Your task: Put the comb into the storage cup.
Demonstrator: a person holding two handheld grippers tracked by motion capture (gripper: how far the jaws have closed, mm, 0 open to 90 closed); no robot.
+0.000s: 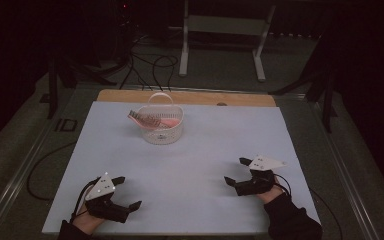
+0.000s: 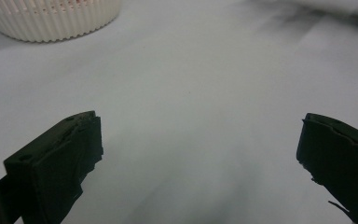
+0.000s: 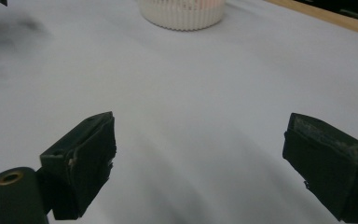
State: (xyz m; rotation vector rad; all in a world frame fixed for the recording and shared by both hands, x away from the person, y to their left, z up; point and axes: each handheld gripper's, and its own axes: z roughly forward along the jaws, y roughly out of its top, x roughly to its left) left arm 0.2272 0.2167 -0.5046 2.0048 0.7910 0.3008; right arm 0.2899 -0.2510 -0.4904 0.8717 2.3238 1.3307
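While unlabelled, apparently: white basket [image 1: 163, 131], both claws agape

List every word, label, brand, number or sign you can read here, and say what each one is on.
None can be read. The white basket, the pink comb-like thing in it, the white sheet and both grippers, left and right, carry no legible print; the grey plates bear only small dots.

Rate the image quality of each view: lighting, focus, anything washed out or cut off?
High view: dim, surroundings nearly black, but the basket and both grippers, left gripper and right gripper, read clearly. Left gripper view: bright sheet, soft focus, basket cut off at the top edge. Right gripper view: the fingers fairly sharp, the far basket blurred and cropped.
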